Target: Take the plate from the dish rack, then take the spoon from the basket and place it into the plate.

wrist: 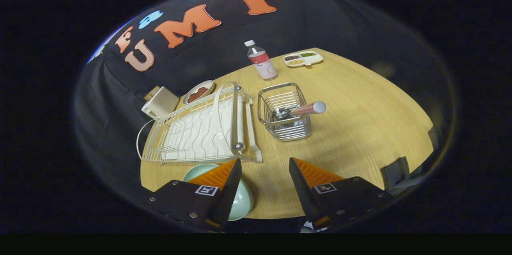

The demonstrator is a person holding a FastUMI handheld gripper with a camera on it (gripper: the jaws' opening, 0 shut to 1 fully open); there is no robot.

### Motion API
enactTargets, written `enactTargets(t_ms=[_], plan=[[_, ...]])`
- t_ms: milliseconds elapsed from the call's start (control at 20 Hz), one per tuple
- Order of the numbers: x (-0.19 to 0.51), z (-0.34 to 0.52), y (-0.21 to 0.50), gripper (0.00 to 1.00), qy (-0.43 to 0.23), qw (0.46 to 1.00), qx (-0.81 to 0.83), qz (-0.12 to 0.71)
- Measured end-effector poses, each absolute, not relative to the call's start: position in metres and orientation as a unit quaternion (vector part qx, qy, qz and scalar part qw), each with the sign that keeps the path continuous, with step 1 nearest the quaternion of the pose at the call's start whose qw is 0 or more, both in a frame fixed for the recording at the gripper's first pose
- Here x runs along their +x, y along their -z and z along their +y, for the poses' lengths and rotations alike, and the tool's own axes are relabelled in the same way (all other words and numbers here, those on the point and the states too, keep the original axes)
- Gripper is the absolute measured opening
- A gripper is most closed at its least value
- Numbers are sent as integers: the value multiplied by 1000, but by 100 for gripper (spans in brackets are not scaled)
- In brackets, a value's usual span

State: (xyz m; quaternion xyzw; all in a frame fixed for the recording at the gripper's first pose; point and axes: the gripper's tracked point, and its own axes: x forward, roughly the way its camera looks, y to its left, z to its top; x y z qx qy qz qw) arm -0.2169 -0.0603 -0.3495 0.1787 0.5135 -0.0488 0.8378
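tongs (265, 167) spread above the table; plate (244, 203) under one finger; bottle (262, 61) label unreadable.

A pale wood-grain tabletop with a rounded edge (360, 127) spreads out under soft, even light. Behind it hangs a black cloth wall (224, 51), draping down in folds past the table's far side. A dark grey clamp-like bracket (396, 171) grips the table's near rim. Darkness surrounds everything beyond.
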Motion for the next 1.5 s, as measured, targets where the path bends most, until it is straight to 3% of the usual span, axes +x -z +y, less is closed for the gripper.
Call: enactTargets(t_ms=[350,550,850,1000,1200,1500], plan=[[-184,-94,341,70,102,875,129,456],[-168,-106,338,64,116,896,103,416],[-155,-105,343,43,108,910,58,397],[-152,-98,344,23,102,913,45,391],[-150,-84,343,14,87,910,68,399],[-146,-89,315,12,89,909,92,396]])
